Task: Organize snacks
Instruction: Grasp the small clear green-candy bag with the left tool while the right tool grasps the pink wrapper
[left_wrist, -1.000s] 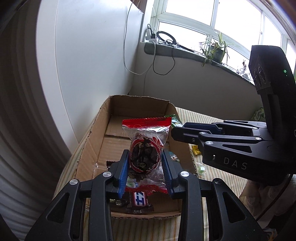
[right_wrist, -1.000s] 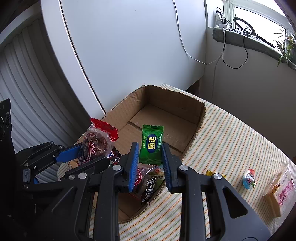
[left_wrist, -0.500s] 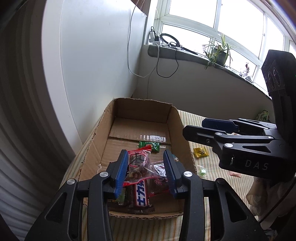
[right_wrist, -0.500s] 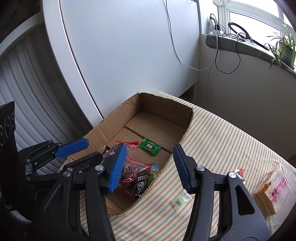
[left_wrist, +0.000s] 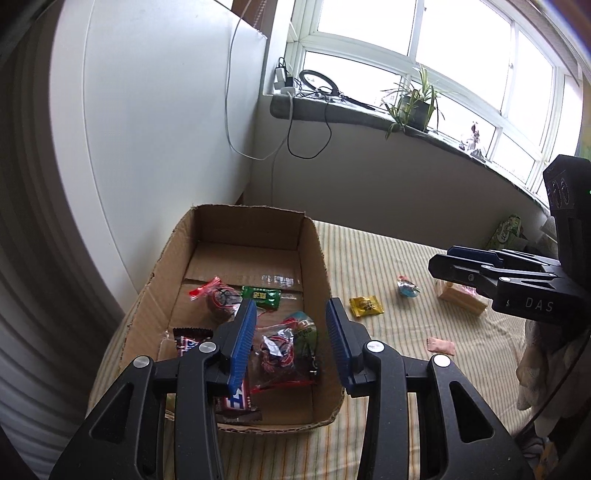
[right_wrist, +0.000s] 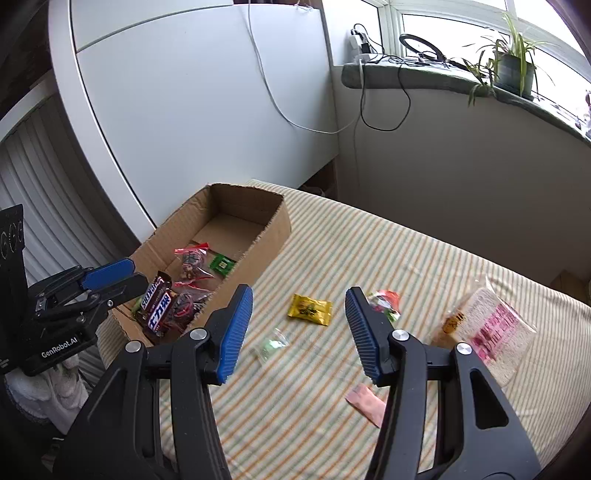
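Note:
An open cardboard box (left_wrist: 314, 243) (right_wrist: 273, 225) sits on the striped cloth and holds several snacks: a red-edged clear pack (left_wrist: 218, 299), a green candy (left_wrist: 260, 295) (right_wrist: 221, 264), a Snickers bar (right_wrist: 157, 306). My left gripper (left_wrist: 290, 343) is open and empty above the box's near end. My right gripper (right_wrist: 299, 328) is open and empty above the cloth, right of the box. Loose on the cloth lie a yellow candy (right_wrist: 310, 309) (left_wrist: 365, 306), a small clear green candy (right_wrist: 271, 345), a red-green sweet (right_wrist: 384, 301), a pink sachet (right_wrist: 367, 402) and a wafer pack (right_wrist: 484, 328).
A white cabinet (right_wrist: 207, 110) stands behind the box. A windowsill with cables and a potted plant (left_wrist: 413, 107) runs along the back. The cloth's edge drops off at the left of the box, beside slatted panels (right_wrist: 40, 177).
Both grippers opened and dropped their snacks into the box: the left its red-edged pack, the right its green candy. Both then pulled back, the right swinging right over the cloth.

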